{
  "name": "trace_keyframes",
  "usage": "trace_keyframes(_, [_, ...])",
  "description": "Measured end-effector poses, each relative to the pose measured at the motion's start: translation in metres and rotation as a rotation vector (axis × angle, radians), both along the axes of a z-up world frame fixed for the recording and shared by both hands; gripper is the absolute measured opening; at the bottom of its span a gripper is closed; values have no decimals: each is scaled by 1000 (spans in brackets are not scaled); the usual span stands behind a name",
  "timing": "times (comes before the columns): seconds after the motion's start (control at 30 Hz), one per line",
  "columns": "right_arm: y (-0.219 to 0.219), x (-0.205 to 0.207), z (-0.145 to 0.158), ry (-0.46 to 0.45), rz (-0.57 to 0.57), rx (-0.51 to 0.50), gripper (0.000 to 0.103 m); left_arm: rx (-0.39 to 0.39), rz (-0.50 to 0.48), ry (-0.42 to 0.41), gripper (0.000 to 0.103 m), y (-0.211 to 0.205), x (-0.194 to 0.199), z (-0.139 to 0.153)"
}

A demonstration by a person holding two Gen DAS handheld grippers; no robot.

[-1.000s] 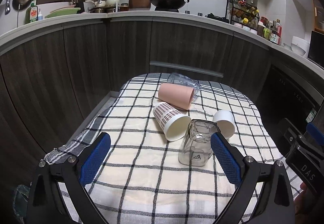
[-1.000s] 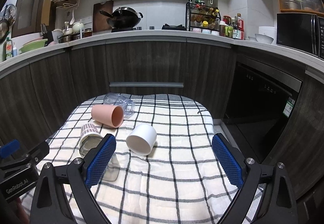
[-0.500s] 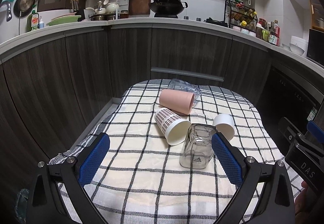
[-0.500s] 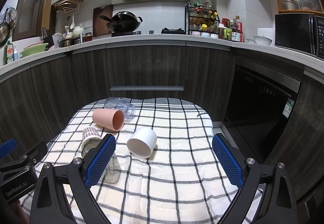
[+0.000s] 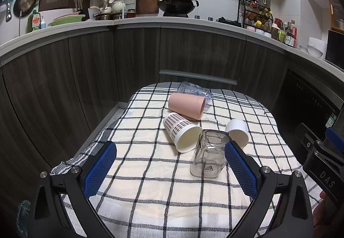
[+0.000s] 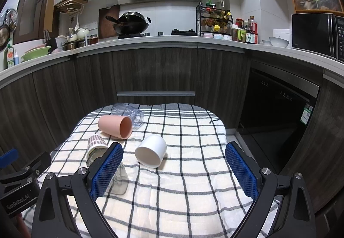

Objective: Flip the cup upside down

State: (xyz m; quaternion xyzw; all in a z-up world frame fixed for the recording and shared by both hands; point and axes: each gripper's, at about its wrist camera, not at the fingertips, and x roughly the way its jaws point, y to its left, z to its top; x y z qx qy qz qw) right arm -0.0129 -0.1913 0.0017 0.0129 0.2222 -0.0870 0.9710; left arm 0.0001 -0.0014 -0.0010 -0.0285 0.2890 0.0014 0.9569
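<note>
Still wide apart, left gripper (image 5: 169, 165) — right gripper (image 6: 174, 165) — glass cup (image 5: 208, 155) unmoved

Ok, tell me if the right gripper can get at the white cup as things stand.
Probably yes. The right gripper is open, and the white cup lies on its side on the cloth just ahead, between the finger lines, with nothing in between. The glass sits off by the left finger.

I get even, fairly bright indoor light from overhead, with soft shadows under the cups on the checked cloth (image 5: 150, 169) and small glints on the glass cup (image 5: 207, 156). Both fisheye views bend the counter (image 6: 172, 41) and go black at the corners; focus stays sharp throughout.
</note>
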Motion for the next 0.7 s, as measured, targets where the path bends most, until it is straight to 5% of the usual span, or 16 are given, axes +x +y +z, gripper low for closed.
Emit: trace_keyframes(0.7, [0, 0, -1, 8, 1, 6, 96, 3, 3, 3, 102, 0, 2, -4])
